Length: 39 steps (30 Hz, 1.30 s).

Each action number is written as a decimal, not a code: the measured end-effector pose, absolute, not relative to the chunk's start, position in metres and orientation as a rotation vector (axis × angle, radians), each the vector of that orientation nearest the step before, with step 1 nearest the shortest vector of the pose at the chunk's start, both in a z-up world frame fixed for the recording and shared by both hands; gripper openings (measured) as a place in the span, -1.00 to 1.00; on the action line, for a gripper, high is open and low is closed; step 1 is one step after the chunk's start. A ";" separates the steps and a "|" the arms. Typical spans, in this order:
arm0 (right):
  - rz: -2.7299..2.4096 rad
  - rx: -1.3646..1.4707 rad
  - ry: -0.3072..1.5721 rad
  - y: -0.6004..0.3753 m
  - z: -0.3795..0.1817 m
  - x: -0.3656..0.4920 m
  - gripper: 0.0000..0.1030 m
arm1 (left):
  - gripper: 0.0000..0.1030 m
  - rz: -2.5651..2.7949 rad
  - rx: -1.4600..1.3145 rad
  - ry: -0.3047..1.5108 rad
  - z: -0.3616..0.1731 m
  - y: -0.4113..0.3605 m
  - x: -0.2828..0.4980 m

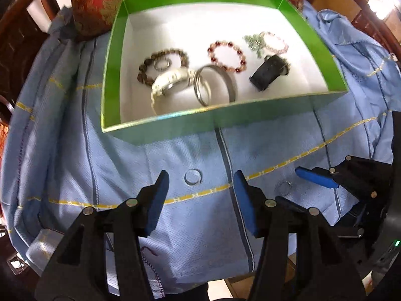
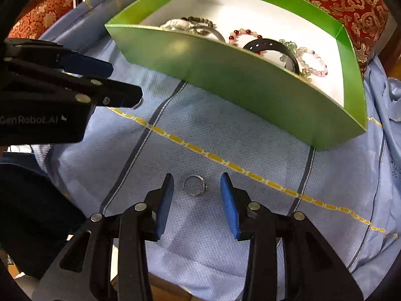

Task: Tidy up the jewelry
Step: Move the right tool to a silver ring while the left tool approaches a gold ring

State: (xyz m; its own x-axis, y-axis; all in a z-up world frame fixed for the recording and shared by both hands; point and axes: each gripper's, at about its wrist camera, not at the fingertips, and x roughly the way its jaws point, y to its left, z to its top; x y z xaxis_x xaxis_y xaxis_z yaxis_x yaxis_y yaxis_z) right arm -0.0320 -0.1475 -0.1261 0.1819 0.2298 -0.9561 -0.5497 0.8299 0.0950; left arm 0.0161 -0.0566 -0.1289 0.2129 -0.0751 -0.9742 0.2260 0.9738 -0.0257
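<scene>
A green box (image 1: 112,75) with a white floor sits on the blue cloth (image 1: 195,238); it also shows in the right wrist view (image 2: 250,85). Inside lie beaded bracelets (image 1: 226,56), a white watch (image 1: 170,81), silver bangles (image 1: 215,85) and a black band (image 1: 268,72). A plain ring (image 1: 193,177) lies on the cloth just ahead of my open left gripper (image 1: 200,178). A second ring (image 2: 195,185) with a small setting lies between the fingertips of my open right gripper (image 2: 196,183), not gripped. It also shows in the left wrist view (image 1: 283,187).
A red and gold cushion (image 1: 100,7) lies behind the box. Dark wooden chair rails (image 1: 15,37) curve around the left. The right gripper's body (image 1: 363,185) shows at the right of the left wrist view.
</scene>
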 end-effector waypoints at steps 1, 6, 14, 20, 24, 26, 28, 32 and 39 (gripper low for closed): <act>0.556 -0.313 1.277 -0.146 -0.129 -0.032 -0.48 | 0.04 -0.204 0.138 1.351 -0.133 -0.057 0.017; 0.548 -0.319 1.274 -0.142 -0.131 -0.032 -0.59 | 0.04 -0.208 0.172 1.349 -0.139 -0.061 0.017; 0.492 -0.265 1.291 -0.154 -0.134 -0.014 -0.57 | 0.04 -0.210 0.186 1.330 -0.141 -0.068 0.016; 0.492 -0.244 1.286 -0.174 -0.130 -0.011 -0.38 | -0.01 -0.211 0.122 1.355 -0.150 -0.063 0.021; 0.479 -0.227 1.296 -0.177 -0.131 -0.008 -0.38 | -0.03 -0.178 0.044 1.355 -0.153 -0.049 0.030; 0.476 -0.226 1.296 -0.176 -0.132 -0.010 -0.38 | -0.03 -0.167 0.037 1.357 -0.154 -0.045 0.031; 0.472 -0.225 1.295 -0.183 -0.131 -0.007 -0.38 | -0.03 -0.160 0.048 1.360 -0.155 -0.044 0.031; 0.443 -0.207 1.295 -0.194 -0.131 -0.002 -0.28 | -0.03 -0.158 0.063 1.380 -0.162 -0.045 0.031; 0.403 -0.144 1.297 -0.210 -0.130 0.008 -0.21 | -0.08 -0.266 -0.042 1.395 -0.169 -0.054 0.033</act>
